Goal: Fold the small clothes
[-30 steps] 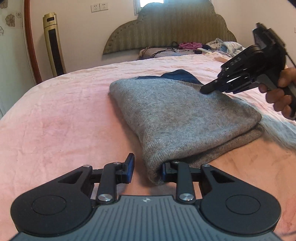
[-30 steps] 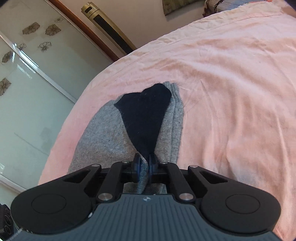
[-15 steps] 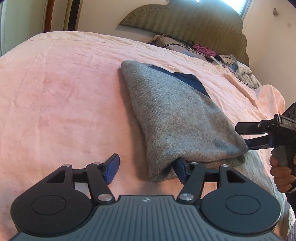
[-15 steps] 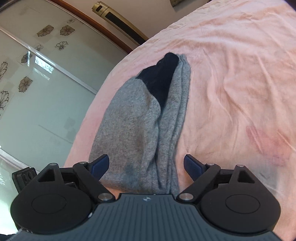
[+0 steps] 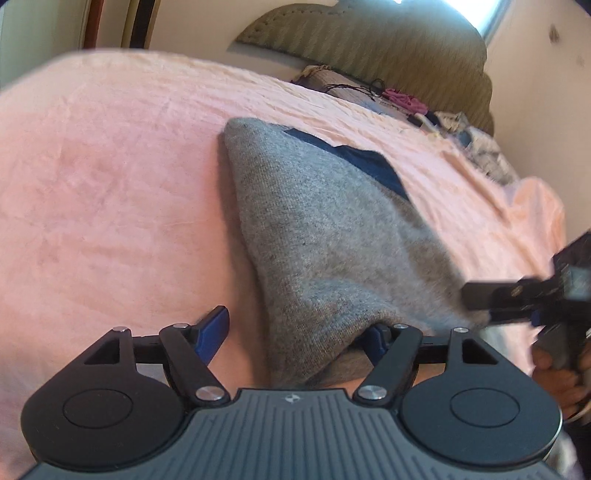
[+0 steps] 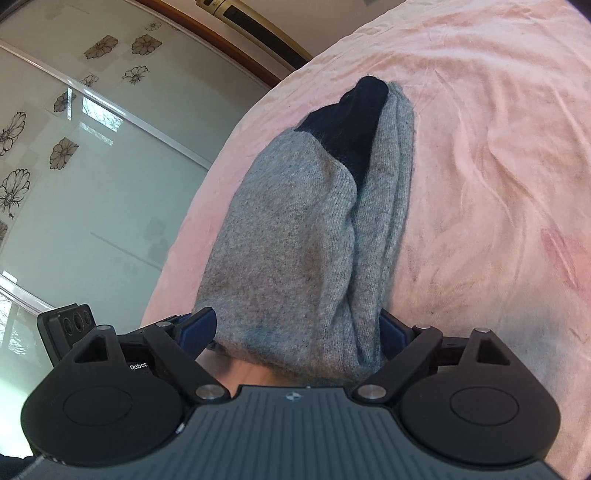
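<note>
A: Left gripper [image 5: 295, 332]: jaws opening. One blue pad is out over bare sheet, the other is tucked under the near corner of the grey sweater [image 5: 332, 240]. Nothing pinched.

B: Right gripper [image 6: 297, 330]?

A: Spread wide, not clamped. The sweater's end lies between its pads; whether the pads brush the knit, can't tell. In the left view it shows at the right edge [image 5: 517, 299], blurred, with a hand [image 5: 557, 373] on the grip.

B: Sweater position?

A: Folded into a long bundle, flat on the pink bedsheet [image 5: 110, 184]. Navy patch [image 6: 354, 122] at the far end, peeking out of the fold. Each gripper sits at one of the near-end corners.

B: Surface?

A: Soft, wrinkled, a reddish smudge [image 6: 565, 254] right of the sweater.

B: Room?

A: Padded olive headboard [image 5: 388, 48] at the far side, a heap of clothes and cables [image 5: 406, 103] below it. Bright window [image 5: 495, 14] above. On the other side, frosted sliding doors with flower decals [image 6: 66, 155] and a gold tower unit [image 6: 255, 26] by the wall.
</note>
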{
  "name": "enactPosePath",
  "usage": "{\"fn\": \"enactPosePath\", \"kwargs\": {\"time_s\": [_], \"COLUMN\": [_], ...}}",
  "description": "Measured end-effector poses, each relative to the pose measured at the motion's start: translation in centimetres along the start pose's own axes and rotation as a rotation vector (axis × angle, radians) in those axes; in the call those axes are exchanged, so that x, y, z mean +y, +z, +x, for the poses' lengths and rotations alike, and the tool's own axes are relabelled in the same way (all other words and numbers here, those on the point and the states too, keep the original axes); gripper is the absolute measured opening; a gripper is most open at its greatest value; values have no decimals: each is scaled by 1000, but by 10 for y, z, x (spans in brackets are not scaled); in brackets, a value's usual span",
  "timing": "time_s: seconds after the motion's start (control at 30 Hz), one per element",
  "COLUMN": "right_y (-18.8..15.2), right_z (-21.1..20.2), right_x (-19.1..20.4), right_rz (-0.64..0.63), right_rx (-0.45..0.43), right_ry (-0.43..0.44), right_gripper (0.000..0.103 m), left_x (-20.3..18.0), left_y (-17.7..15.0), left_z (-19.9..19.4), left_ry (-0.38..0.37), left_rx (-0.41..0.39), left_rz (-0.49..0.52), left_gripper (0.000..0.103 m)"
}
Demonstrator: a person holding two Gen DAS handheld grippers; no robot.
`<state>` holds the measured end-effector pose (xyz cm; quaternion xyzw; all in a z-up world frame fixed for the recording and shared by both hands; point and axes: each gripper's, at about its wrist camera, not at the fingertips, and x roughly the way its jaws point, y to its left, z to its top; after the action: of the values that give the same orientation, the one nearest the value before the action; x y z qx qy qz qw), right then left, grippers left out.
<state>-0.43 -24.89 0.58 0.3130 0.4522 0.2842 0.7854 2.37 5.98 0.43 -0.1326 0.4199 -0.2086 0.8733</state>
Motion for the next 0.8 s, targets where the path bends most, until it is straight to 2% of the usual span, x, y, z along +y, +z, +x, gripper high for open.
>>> {"fn": "enactPosePath", "kwargs": {"time_s": [0.03, 0.07, 0.1, 0.13, 0.17, 0.3, 0.43, 0.5, 0.6, 0.63, 0.67, 0.73, 0.77, 0.8], "right_y": [1, 1, 2, 1, 0, -3, -10, -21, -40, -43, -45, -44, -42, -39], "right_z": [0, 1, 5, 10, 10, 4, -11, -18, -21, -23, -27, -38, -47, -60], "right_x": [-1, -2, -5, -9, -13, -10, 4, 5, -5, -12, -18, -15, -12, -7], "right_rz": [10, 20, 35, 48, 55, 33, -25, -41, -38, -17, 10, 5, -6, -16], "right_rx": [-1, 5, 29, 53, 47, 22, 34, 60, 96, 87, 74, 58, 25, -29], "right_ry": [0, -8, -21, -35, -21, -18, 34, 51, 3, 7, 42, 42, 23, 10], "right_gripper": [84, 67, 38, 27, 25, 23, 21, 21, 21, 21, 28, 38, 47, 48], "left_x": [6, 10, 12, 13, 14, 5, -7, -8, -7, -1, 5, 19, 25, 27], "left_y": [3, 5, 7, 8, 8, 4, -10, -24, -52, -59, -61, -57, -54, -50], "left_z": [1, 3, 6, 8, 10, -4, -39, -48, -41, -44, -49, -65, -79, -91], "left_ry": [-40, -64, -71, -69, -58, -43, -65, -72, -36, -64, -91, -120, -127, -132], "left_rx": [11, 26, 45, 61, 74, 54, 13, 34, 120, 97, 104, 106, 51, -11], "left_rz": [-47, -84, -100, -110, -116, -84, 0, 24, 106, 109, 103, 58, 30, 7], "left_gripper": [71, 57, 39, 30, 20, 10, 9, 10, 10, 11, 11, 12, 15, 22]}}
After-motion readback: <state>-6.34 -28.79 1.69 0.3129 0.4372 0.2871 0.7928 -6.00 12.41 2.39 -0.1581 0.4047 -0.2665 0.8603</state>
